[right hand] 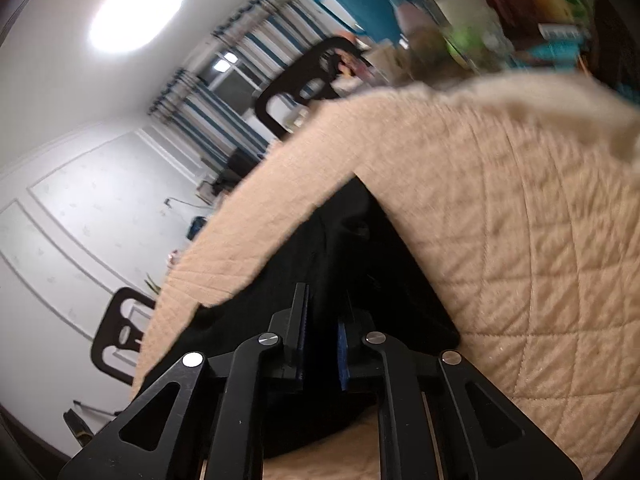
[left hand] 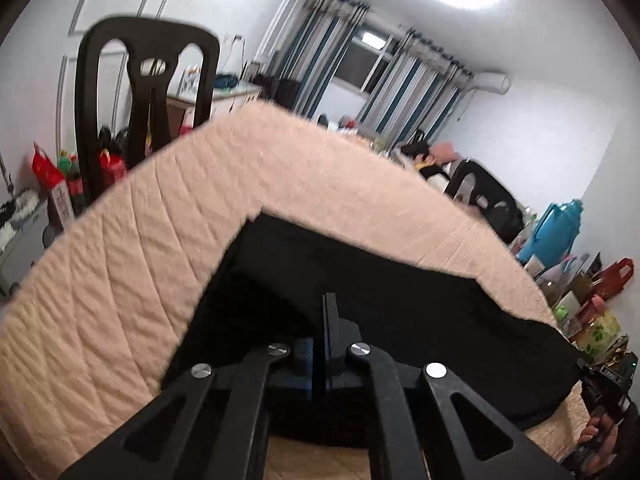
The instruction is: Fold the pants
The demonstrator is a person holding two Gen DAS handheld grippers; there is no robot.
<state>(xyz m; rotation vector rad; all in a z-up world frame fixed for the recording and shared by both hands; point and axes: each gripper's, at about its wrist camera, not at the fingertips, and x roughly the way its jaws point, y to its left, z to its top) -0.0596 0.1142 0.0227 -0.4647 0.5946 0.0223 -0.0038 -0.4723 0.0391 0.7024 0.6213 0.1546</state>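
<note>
- The black pants (left hand: 360, 280) lie flat on the beige quilted counter (left hand: 120, 280), directly ahead of and beneath both pairs of fingers.
- The left gripper (left hand: 330, 312) has its 2 fingers clenched together over the dark cloth; whether any fabric is pinched between them cannot be told.
- The right gripper (right hand: 322, 312) keeps a narrow gap, black cloth lying between its fingers (right hand: 300, 320); whether they grasp it I cannot tell.
- Beyond the left fingers stands a black chair (left hand: 148, 100); far right, a blue thermos (left hand: 556, 232).
</note>
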